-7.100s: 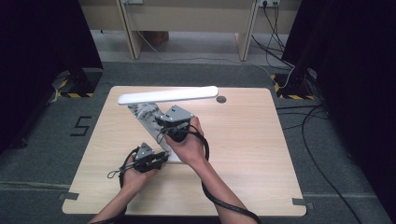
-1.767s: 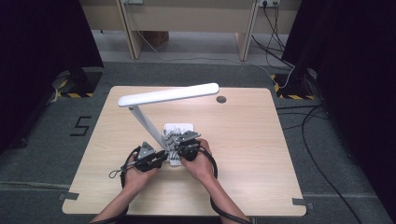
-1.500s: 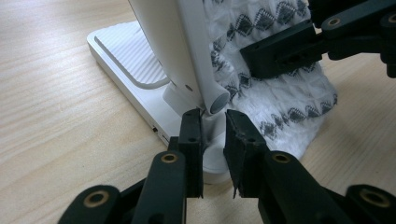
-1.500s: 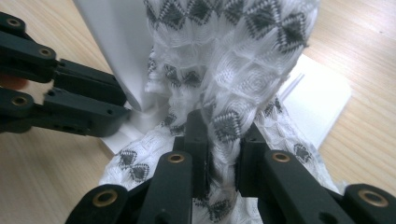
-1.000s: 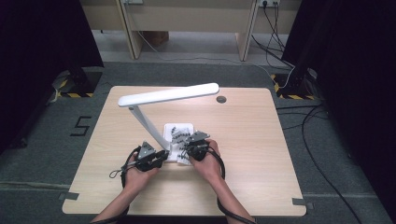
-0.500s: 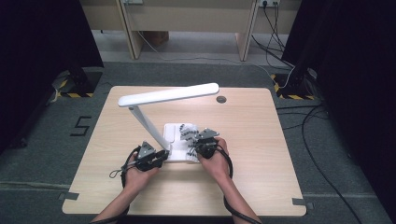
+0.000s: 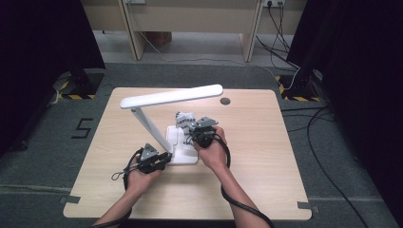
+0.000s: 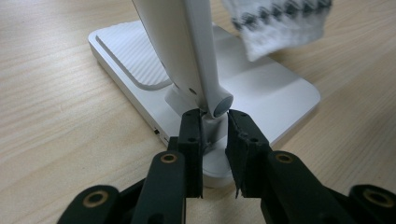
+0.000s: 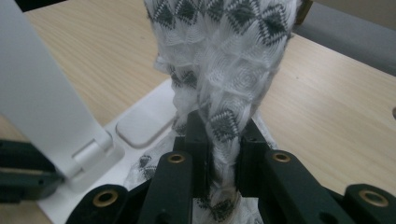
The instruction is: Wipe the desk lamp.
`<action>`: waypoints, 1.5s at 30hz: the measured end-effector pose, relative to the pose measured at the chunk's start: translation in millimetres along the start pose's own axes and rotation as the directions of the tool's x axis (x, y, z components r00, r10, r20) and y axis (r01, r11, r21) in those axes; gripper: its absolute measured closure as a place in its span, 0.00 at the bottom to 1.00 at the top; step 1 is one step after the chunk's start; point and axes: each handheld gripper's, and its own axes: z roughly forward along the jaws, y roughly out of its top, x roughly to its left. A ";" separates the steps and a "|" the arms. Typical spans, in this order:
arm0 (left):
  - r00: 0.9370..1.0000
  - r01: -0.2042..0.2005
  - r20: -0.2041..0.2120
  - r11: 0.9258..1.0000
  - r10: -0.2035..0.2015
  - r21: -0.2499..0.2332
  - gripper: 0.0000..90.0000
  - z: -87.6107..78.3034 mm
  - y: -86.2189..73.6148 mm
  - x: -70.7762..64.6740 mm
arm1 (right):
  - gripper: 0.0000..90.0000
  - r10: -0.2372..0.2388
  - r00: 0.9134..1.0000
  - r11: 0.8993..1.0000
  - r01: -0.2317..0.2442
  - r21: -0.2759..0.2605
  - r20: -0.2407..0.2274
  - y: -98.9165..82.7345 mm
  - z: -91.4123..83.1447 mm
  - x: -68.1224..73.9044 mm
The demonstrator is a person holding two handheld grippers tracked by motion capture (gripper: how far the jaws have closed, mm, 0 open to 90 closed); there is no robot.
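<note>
The table is evenly lit from above, with only soft, short shadows, while the room around it stays very dark. Both claw views are bright; the near cloth looks slightly blurred, and no glare appears.

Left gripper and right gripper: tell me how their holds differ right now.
The left gripper clamps the rigid hinge post of the white desk lamp, while the right gripper pinches a soft white cloth with a dark diamond pattern. In the high view the left gripper sits low at the front corner of the lamp's base, whereas the right gripper is over the base, with the cloth bunched and hanging. Both are shut on something, each in one of the person's hands.
</note>
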 end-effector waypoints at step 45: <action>1.000 -0.014 0.004 1.000 0.014 -0.005 0.83 0.1 -0.5 0.9 | 0.89 -0.050 0.999 0.996 0.051 0.079 -0.009 4.8 64.6 23.0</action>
